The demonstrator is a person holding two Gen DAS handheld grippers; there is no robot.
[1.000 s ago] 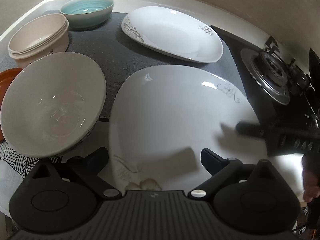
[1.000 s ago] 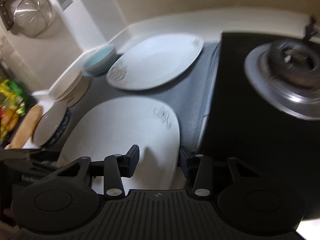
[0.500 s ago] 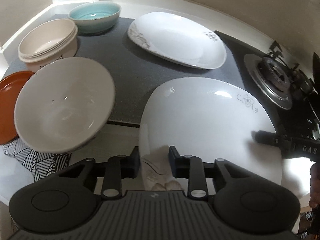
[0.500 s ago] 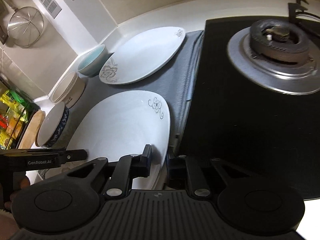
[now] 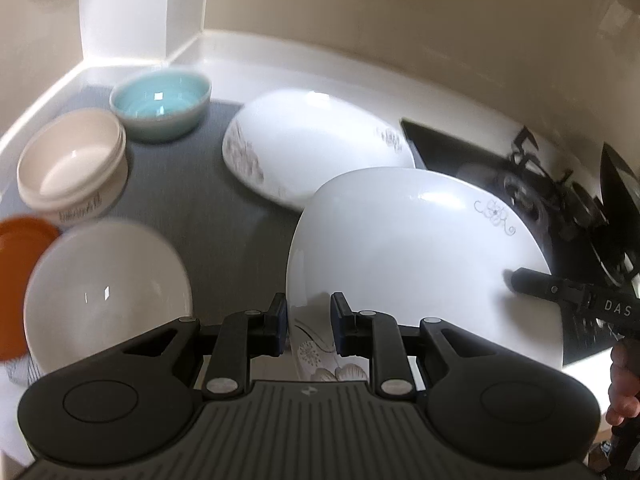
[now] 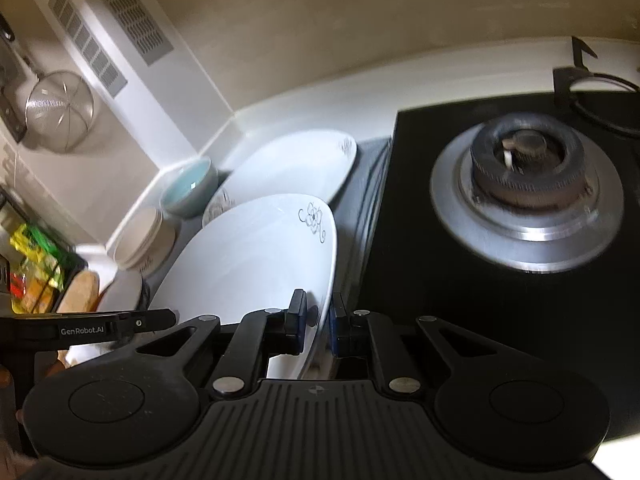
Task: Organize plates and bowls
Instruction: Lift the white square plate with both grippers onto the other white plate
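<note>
Both hand-held grippers, left (image 5: 308,324) and right (image 6: 318,322), are pinching opposite rims of the near white plate (image 5: 412,256), lifted over the table (image 5: 208,208). Its twin, the far plate (image 5: 316,148), is lying flat; the cream bowl (image 5: 104,292), teal bowl (image 5: 160,102) and beige bowls (image 5: 72,160) are waiting unsorted.

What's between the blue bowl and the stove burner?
A white plate on the grey mat lies between the blue bowl and the burner; the right wrist view shows it best.
</note>
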